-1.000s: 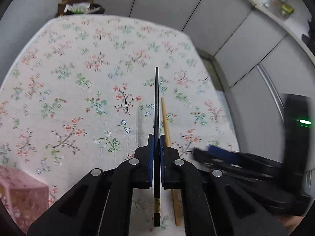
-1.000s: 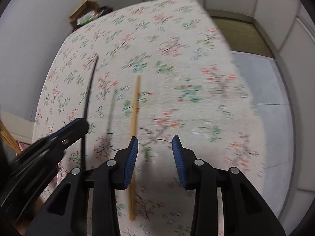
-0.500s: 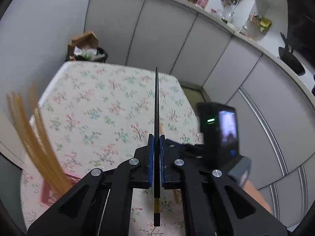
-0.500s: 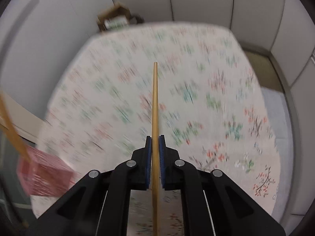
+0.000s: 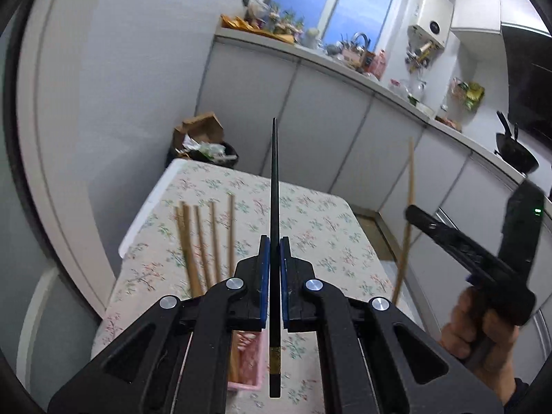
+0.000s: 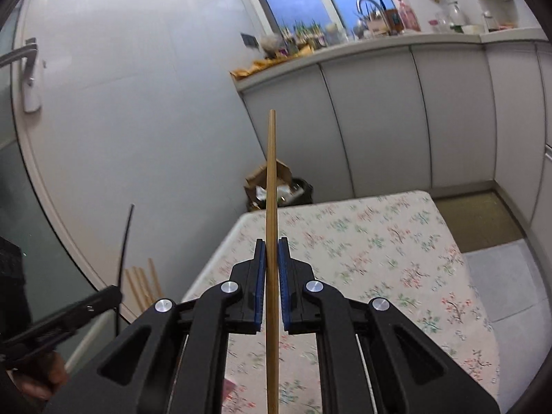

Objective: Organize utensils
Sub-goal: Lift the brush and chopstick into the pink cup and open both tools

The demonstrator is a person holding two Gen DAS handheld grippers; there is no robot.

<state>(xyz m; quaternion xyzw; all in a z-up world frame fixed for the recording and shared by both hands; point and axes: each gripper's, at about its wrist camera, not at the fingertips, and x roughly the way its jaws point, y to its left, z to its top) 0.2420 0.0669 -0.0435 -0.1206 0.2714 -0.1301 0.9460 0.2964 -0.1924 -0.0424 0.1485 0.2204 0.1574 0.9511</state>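
Left wrist view, nearest first: our left tongs (image 5: 272,258) are clenched on a black chopstick (image 5: 274,186), its butt low in the frame and its tip pointing straight up the middle, long axis running along the fingers. Just beneath the tongs sits a pink box (image 5: 246,362) with wooden chopsticks (image 5: 203,238) standing in it, fanned up and slightly left. Behind lies the bench (image 5: 310,214) in its flowered cloth. At right of the frame our right hand (image 5: 479,334) carries the other tool.

Right wrist view shows the right tongs (image 6: 272,269) clamped on a wooden chopstick (image 6: 272,207), likewise aligned with the fingers, tip toward the top of the frame. Both sticks are in the air, clear of the bench.

We judge the step in hand to be carrying the picked-up sticks to the pink box. Next we would need to tilt each stick butt-down over the opening, lower it among those already standing, then release. The black one seems closer to the box.
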